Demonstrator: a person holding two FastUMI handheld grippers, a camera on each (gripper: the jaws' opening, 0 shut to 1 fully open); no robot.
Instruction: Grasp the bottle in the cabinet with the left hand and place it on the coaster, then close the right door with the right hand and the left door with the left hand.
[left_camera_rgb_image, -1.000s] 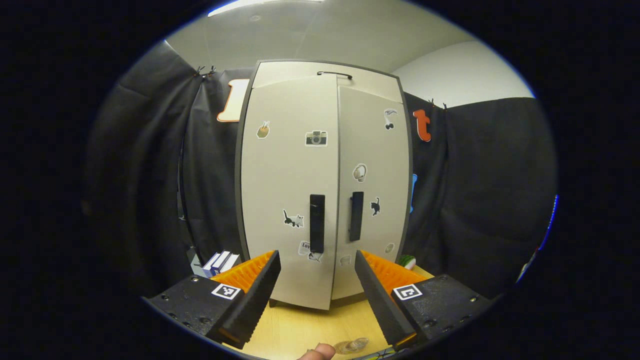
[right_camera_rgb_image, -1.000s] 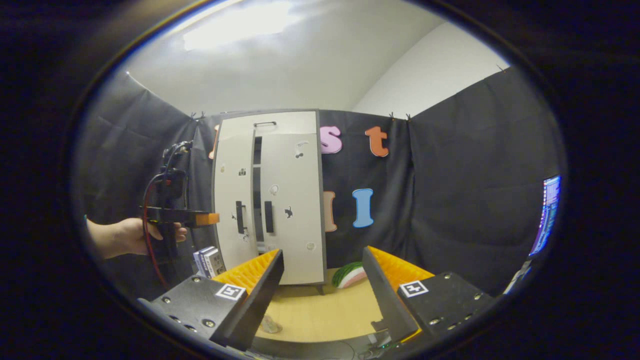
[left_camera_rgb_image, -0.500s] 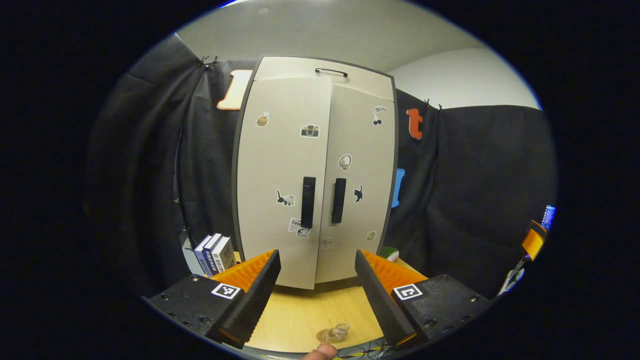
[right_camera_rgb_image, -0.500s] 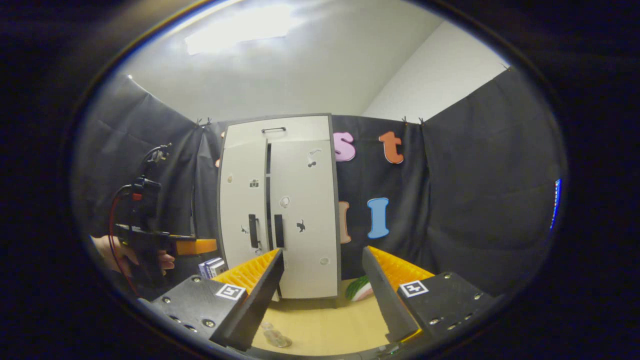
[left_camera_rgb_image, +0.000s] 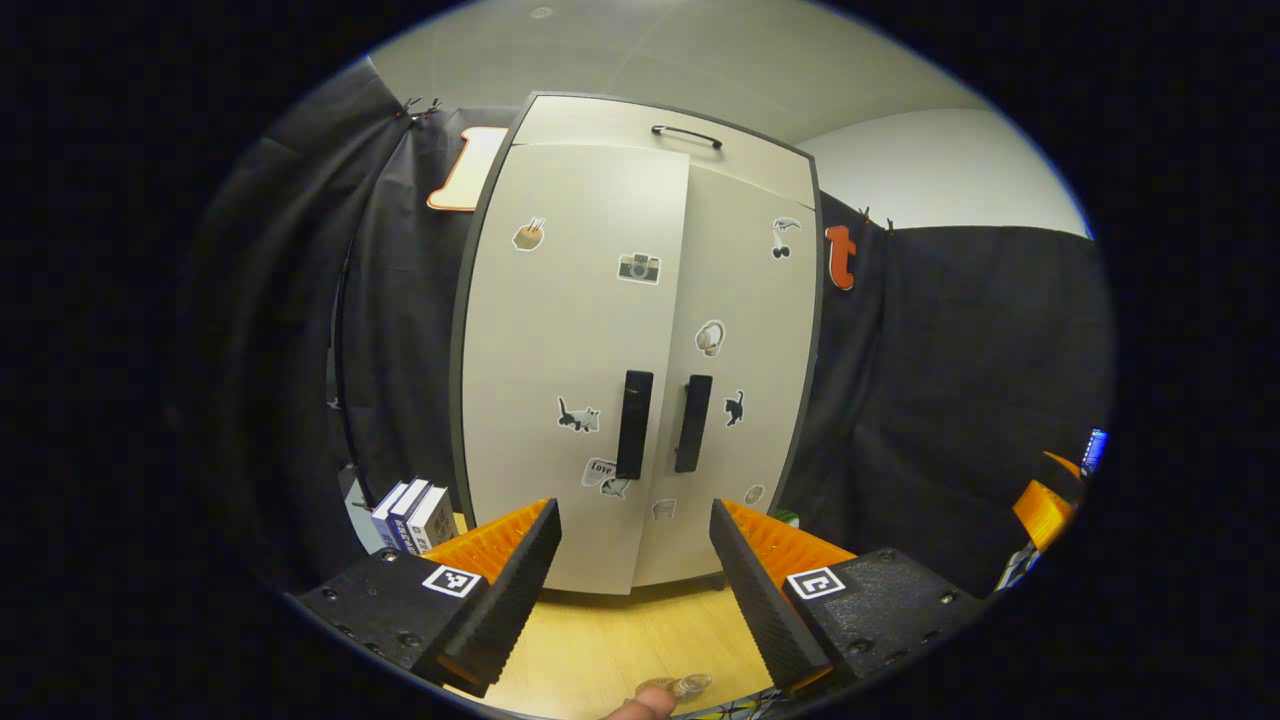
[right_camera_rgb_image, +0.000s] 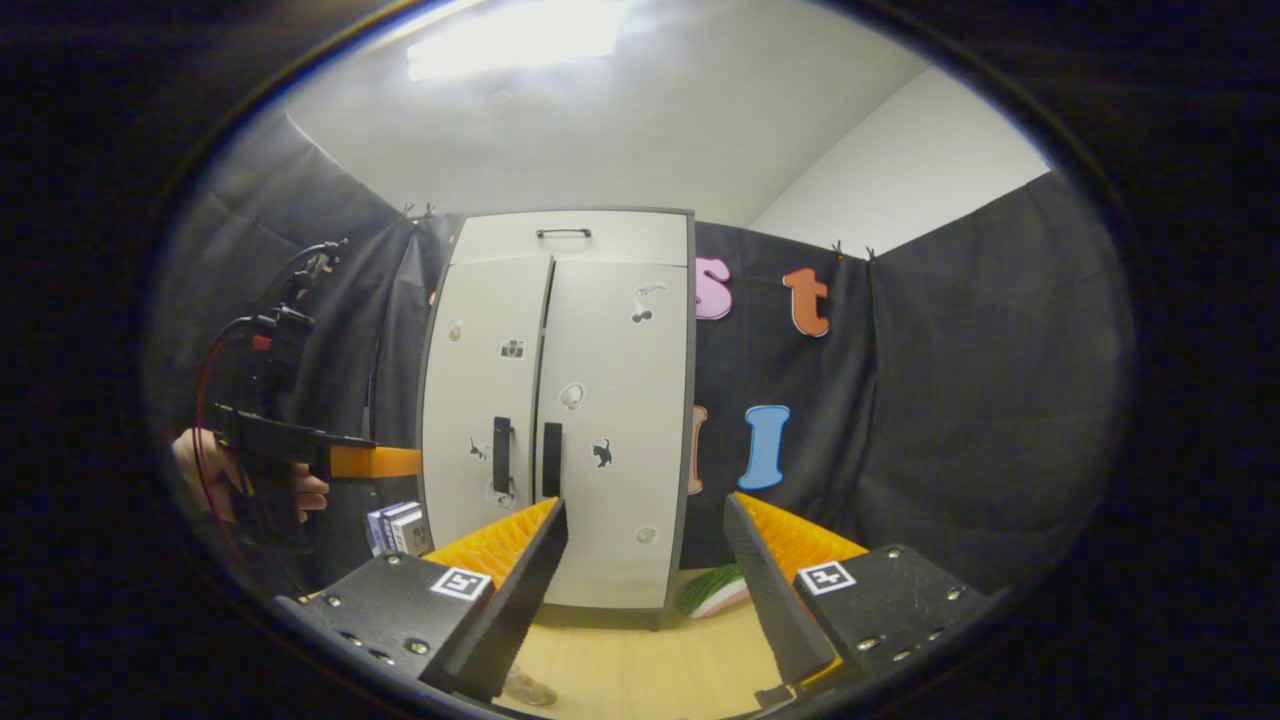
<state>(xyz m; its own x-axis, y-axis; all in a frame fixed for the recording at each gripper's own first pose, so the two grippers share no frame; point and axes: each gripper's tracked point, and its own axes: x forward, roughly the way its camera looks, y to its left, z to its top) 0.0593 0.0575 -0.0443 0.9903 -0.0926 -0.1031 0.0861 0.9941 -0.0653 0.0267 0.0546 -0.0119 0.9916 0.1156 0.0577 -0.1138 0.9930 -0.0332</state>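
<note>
both cabinet doors are seen closed, and the task is judged all but done.

the left gripper and right gripper are held spread and empty at the bottom of their views, clear of the left door and right door, so nothing is pushed. the bottle is glimpsed at the bottom edge on the table; its coaster cannot be made out.

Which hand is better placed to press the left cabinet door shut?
Left. The left gripper points straight at the left door, close by; the right gripper faces the right door from farther back.
</note>
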